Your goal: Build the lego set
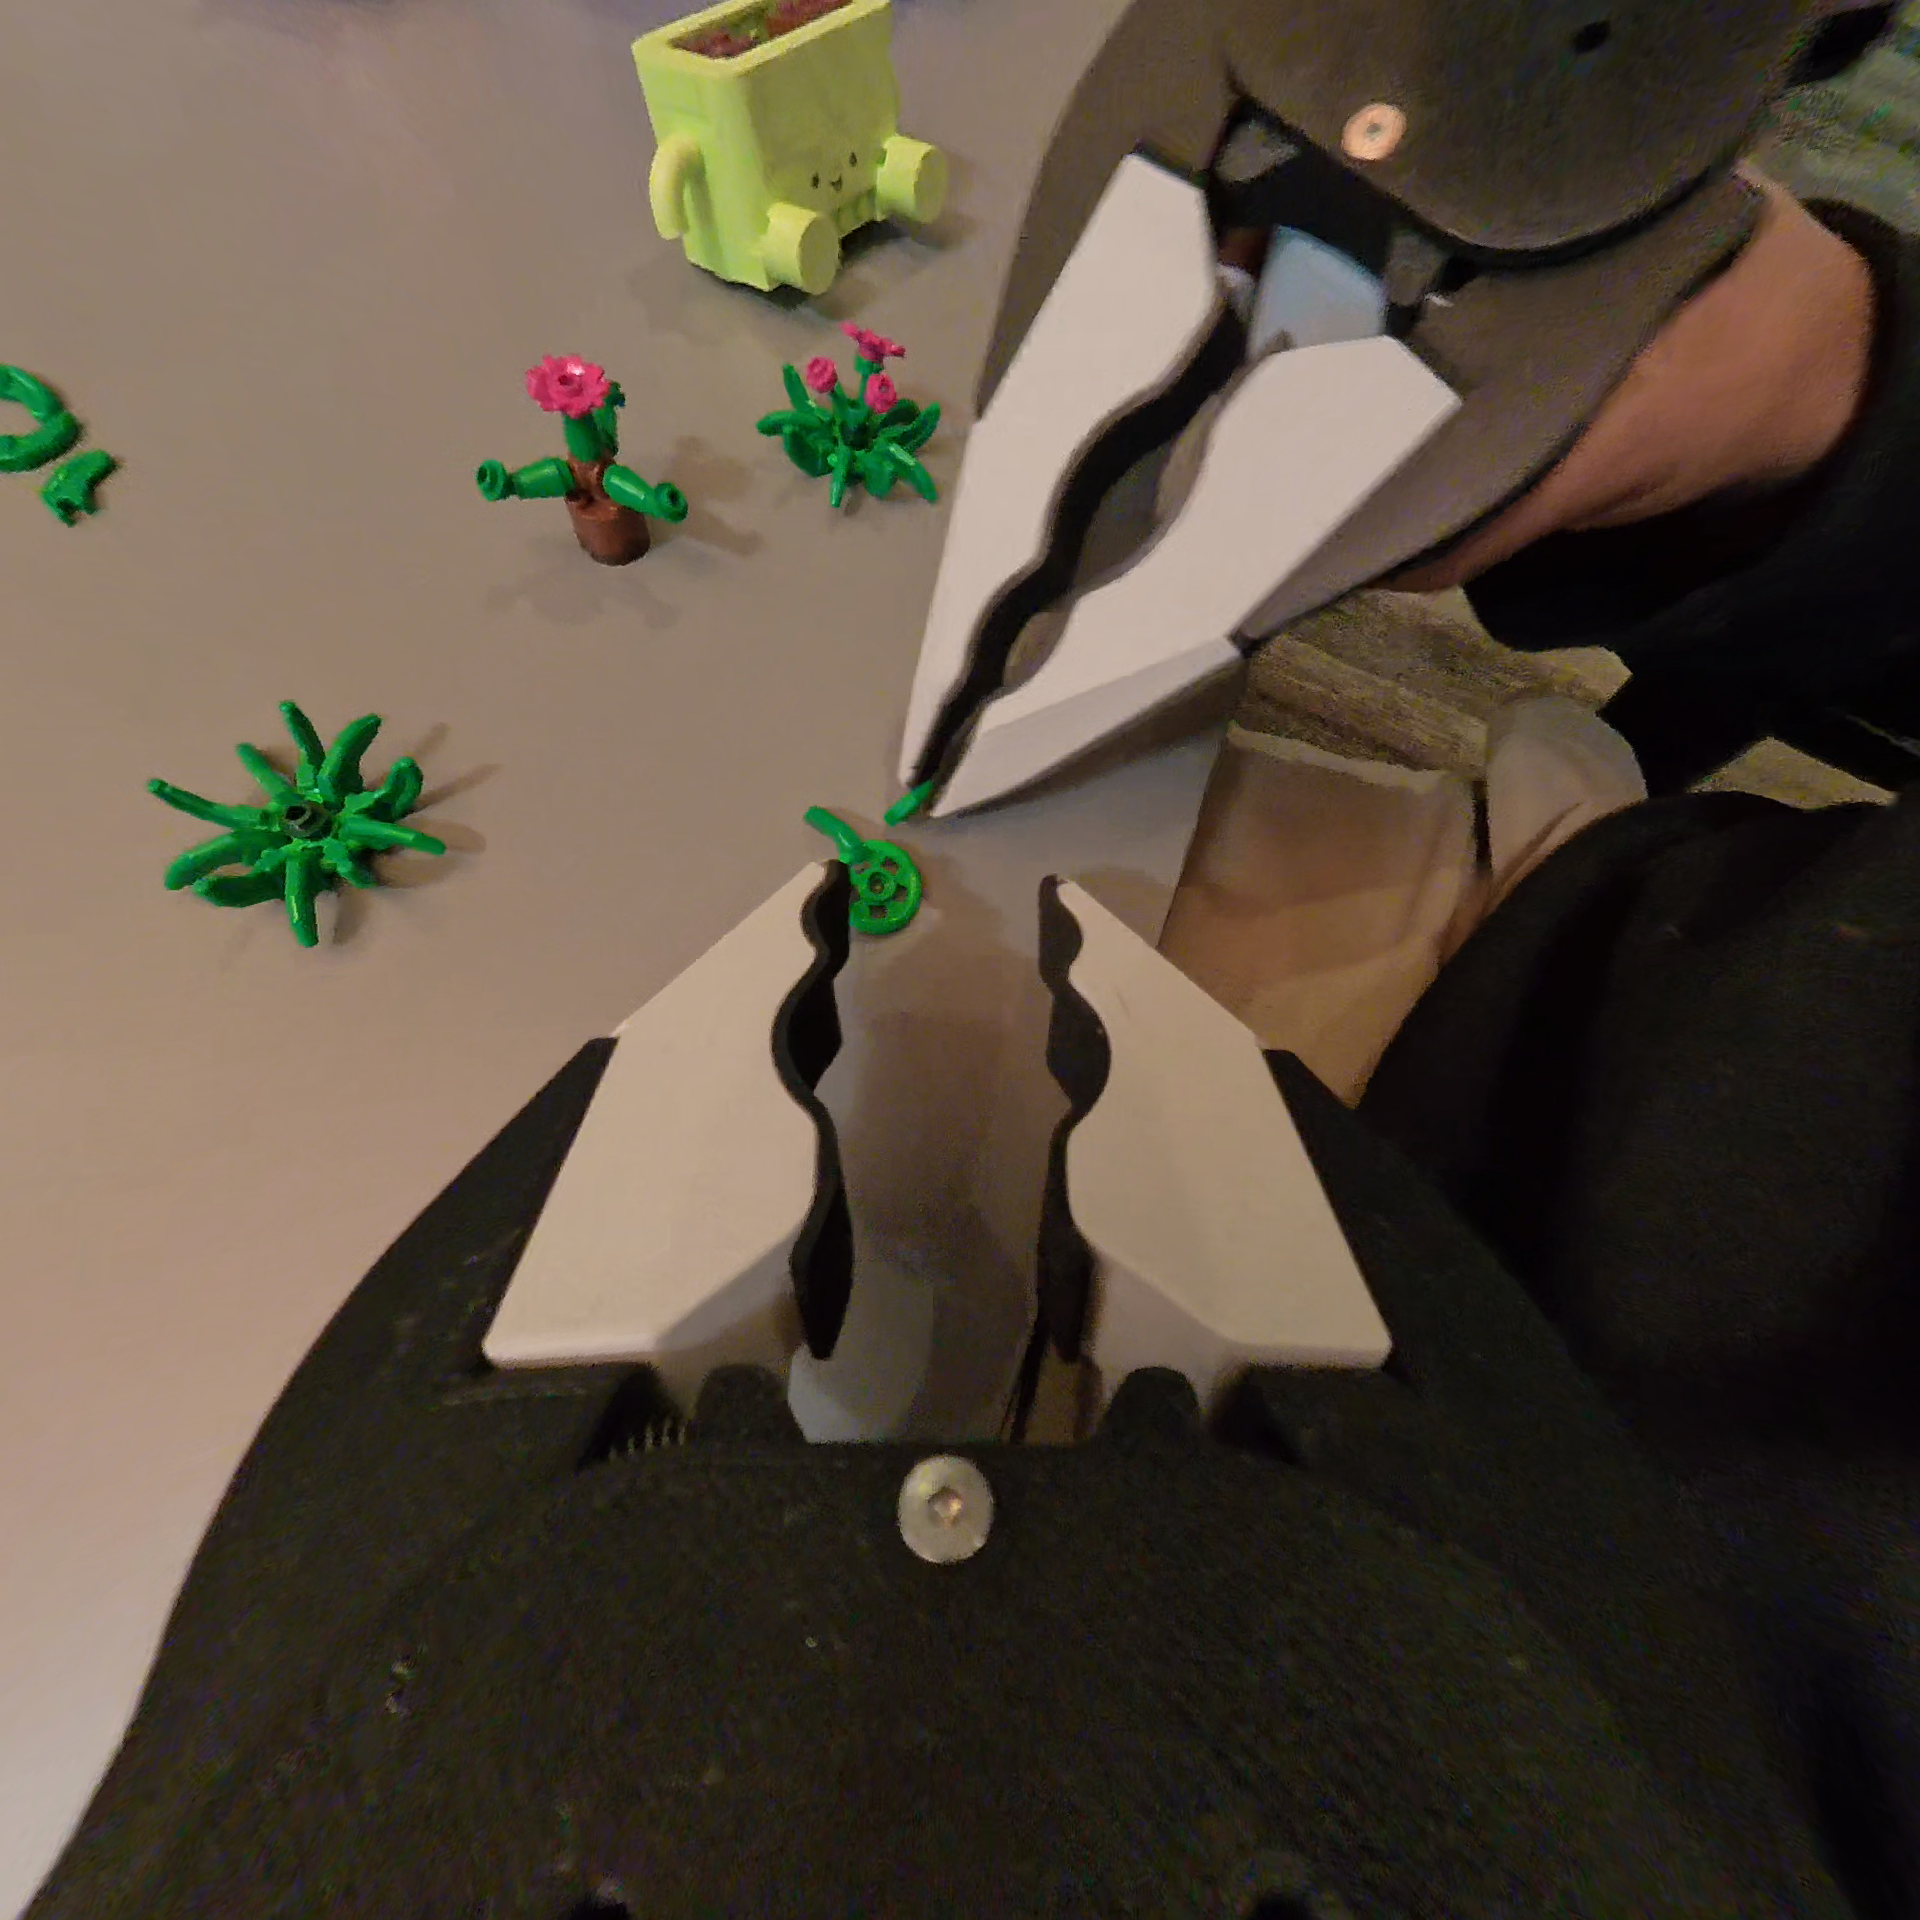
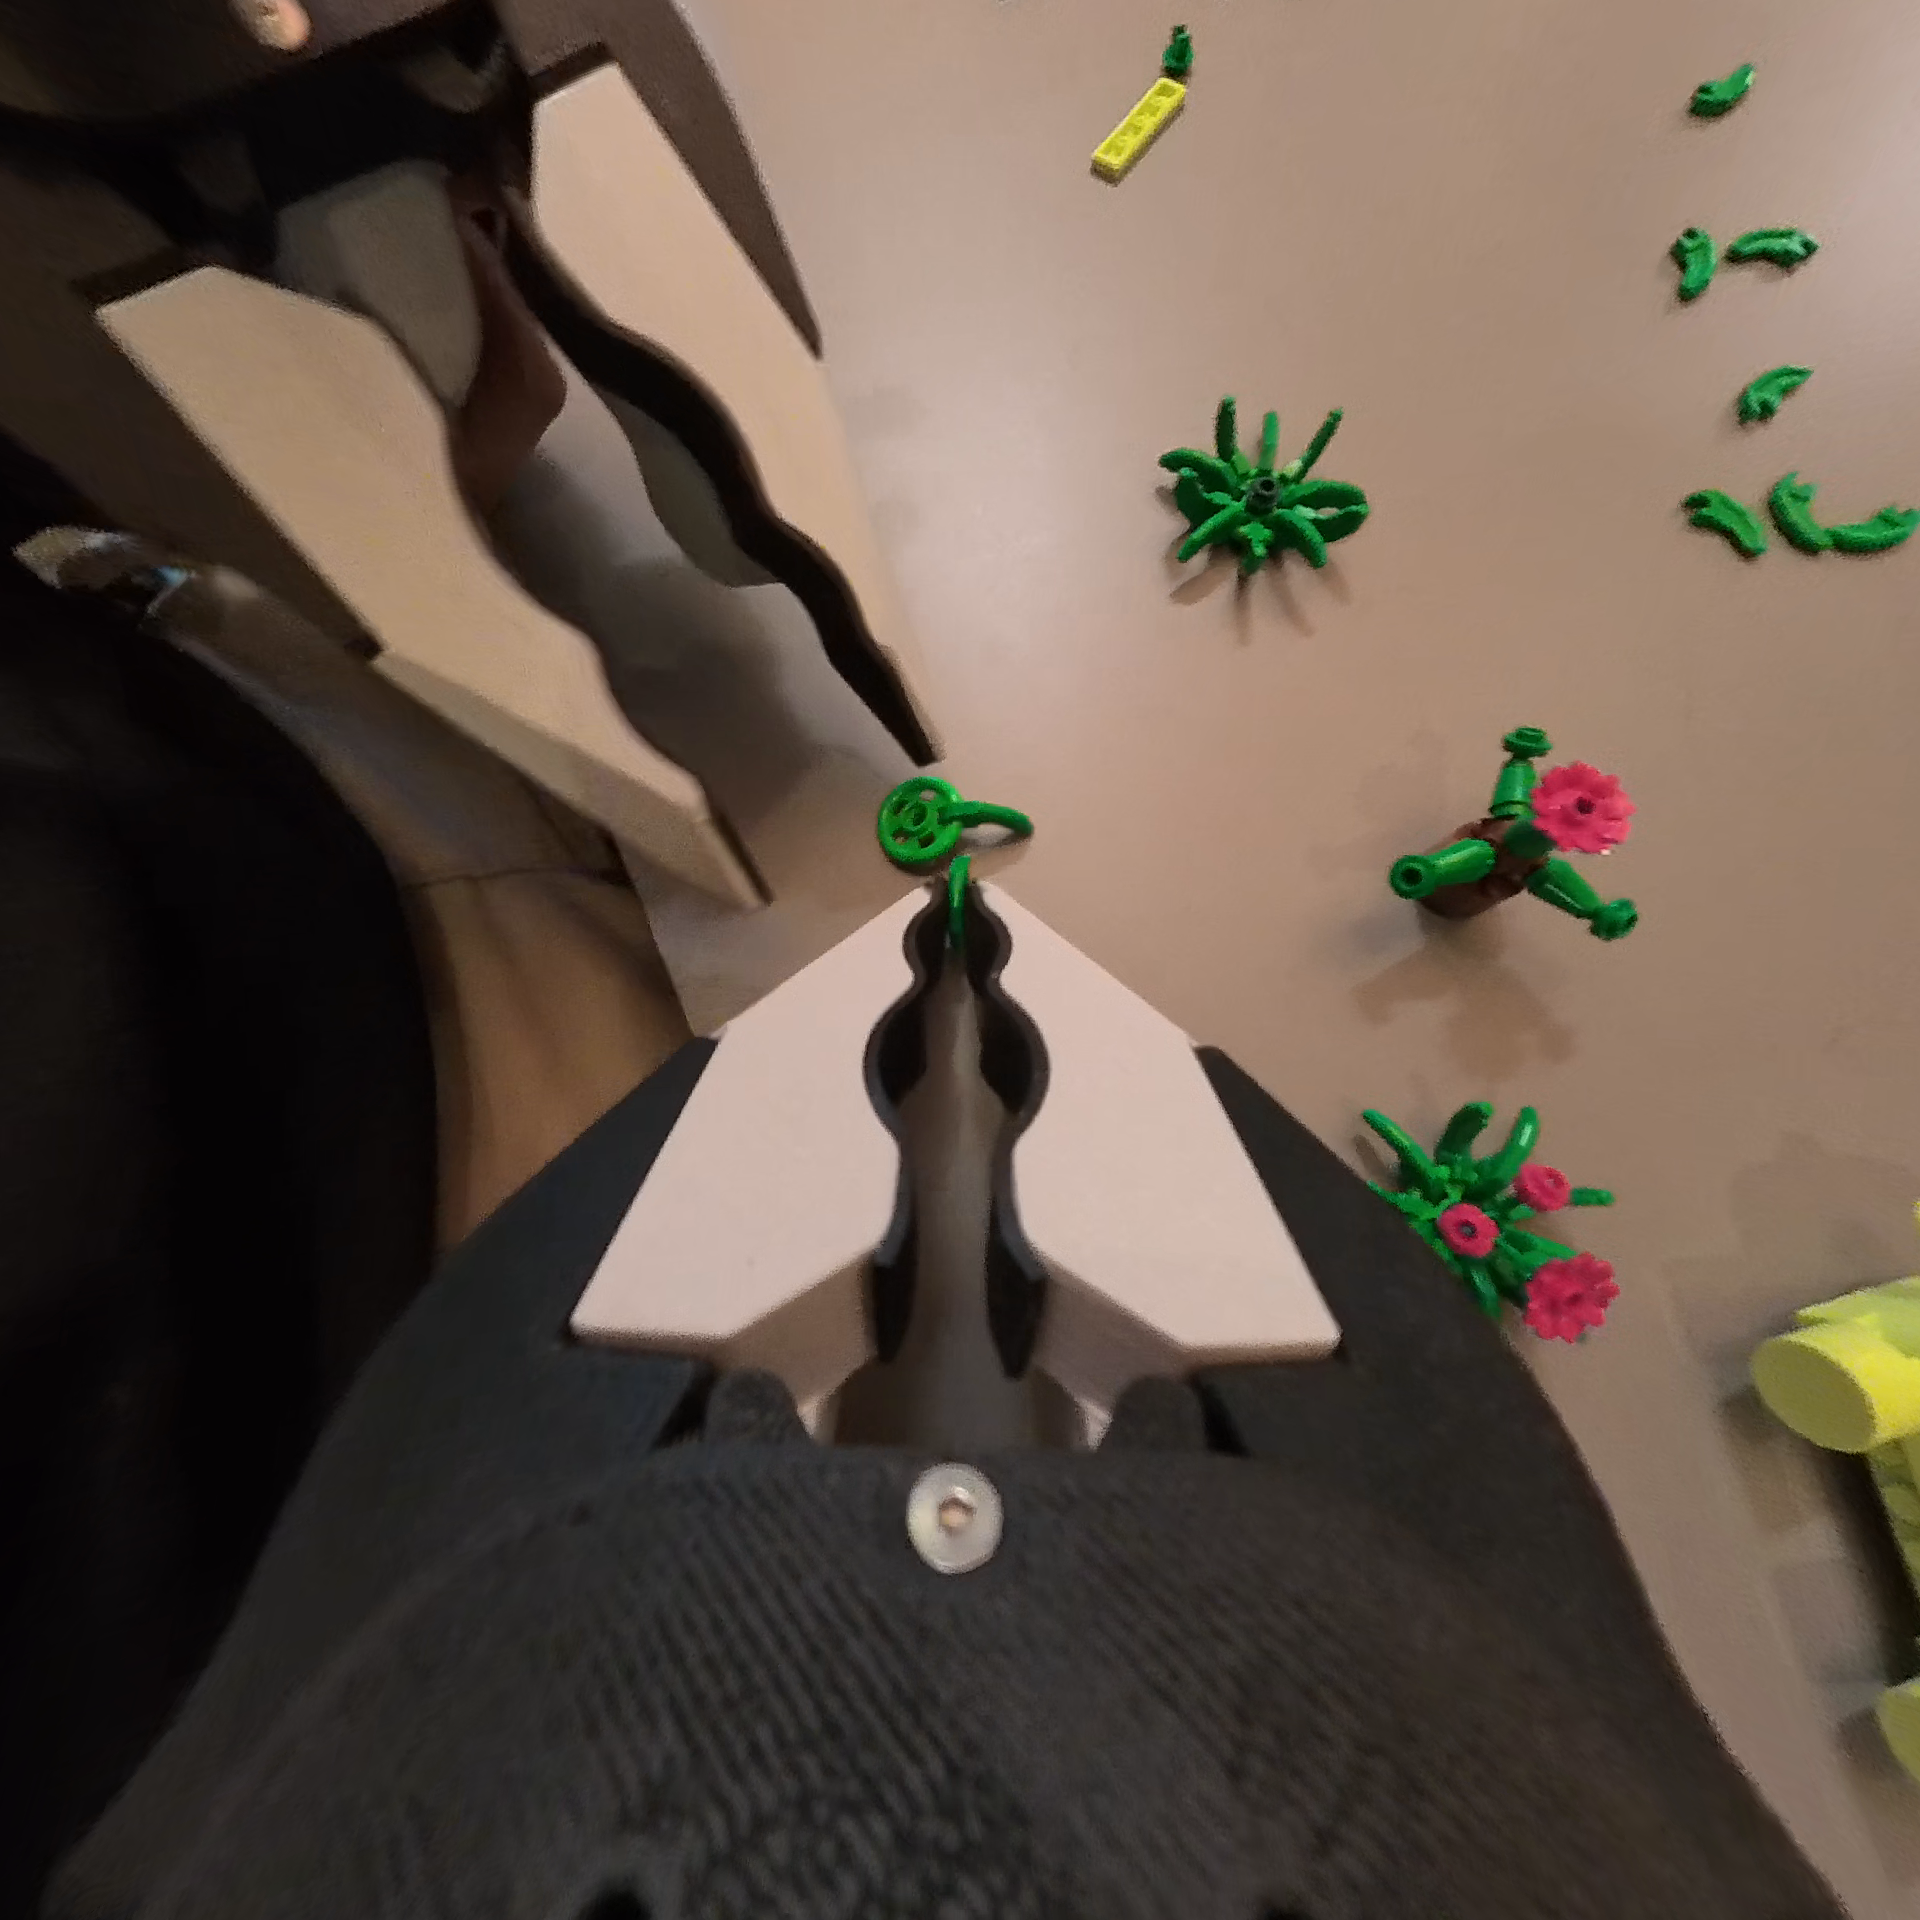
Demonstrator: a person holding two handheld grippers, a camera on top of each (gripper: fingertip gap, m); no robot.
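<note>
- Left gripper [image 1: 940,883]: fingers spread, nothing between them; the tips hover just above the grey desk [image 1: 260,1143] near its near edge. One fingertip sits right beside a small green wheel-shaped piece [image 1: 881,885] with one curved leaf on it.
- Right gripper [image 2: 958,891]: fingers pressed together on a thin green leaf piece [image 2: 958,902], whose tip pokes out just past the fingertips and close to the wheel piece.
- The wheel piece lies flat on the desk between the two grippers; whether the held leaf touches it, cannot tell.
- Further in on the desk: a green spiky plant [image 1: 299,823] with a dark centre and no flowers.
- Beyond it, a brown stem with green arms and one pink flower [image 1: 582,468], standing upright.
- Beside that, a leafy cluster with three pink flowers [image 1: 854,421].
- Toward the far edge: a lime-green square planter [image 1: 790,145] with a small face, arms and round feet.
- Loose curved green leaves [image 2: 1766,395] are scattered well apart from the grippers; a yellow flat strip [image 2: 1140,130] lies near them.
- A person's hand [image 1: 1714,395] in a dark sleeve holds the right gripper.
</note>
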